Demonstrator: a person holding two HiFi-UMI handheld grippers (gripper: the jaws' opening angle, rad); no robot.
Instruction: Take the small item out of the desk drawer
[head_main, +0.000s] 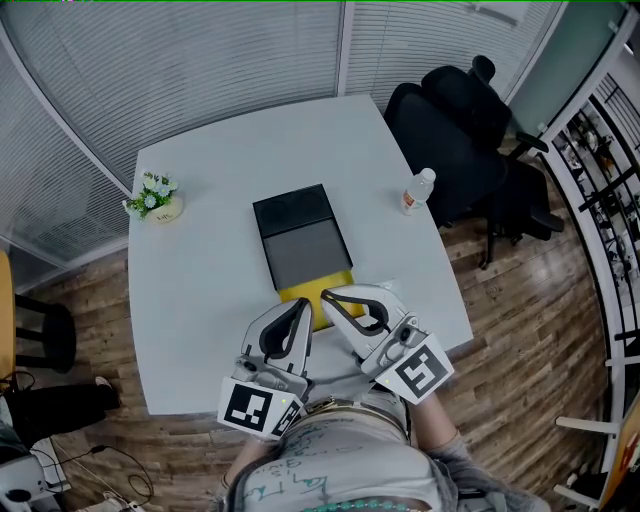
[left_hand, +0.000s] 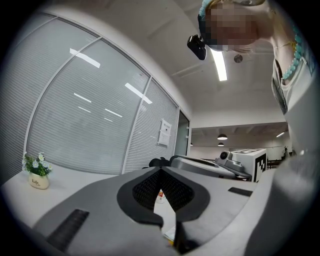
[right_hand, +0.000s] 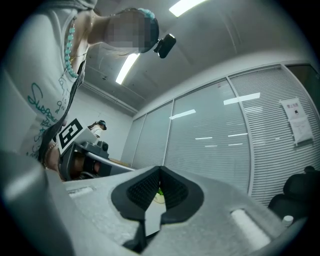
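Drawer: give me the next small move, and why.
Probably open the right tool just above the yellow drawer, ready to reach in. It and the left tool are both shut and empty, tips by the drawer, which sticks out of the black box. No item shows yet.

**Head view:** the camera sits above the table (head_main: 200, 250) and faces steeply down, taking in the whole tabletop, the surrounding floor and both grippers at the near edge.

**Left gripper view:** the camera rides on the left gripper (head_main: 304, 304), low and close over the tabletop. It faces along its jaws toward the blinds (left_hand: 85, 125) and is tilted up to the ceiling.

**Right gripper view:** the camera rides on the right gripper (head_main: 326, 294), equally low and equally tilted up.

**Shared:** the blinds appear in all 3 views. The flower pot (head_main: 155, 200) appears in the head and left gripper views, and the chair (head_main: 450, 130) in the head and right gripper views. Each gripper view catches the other gripper.
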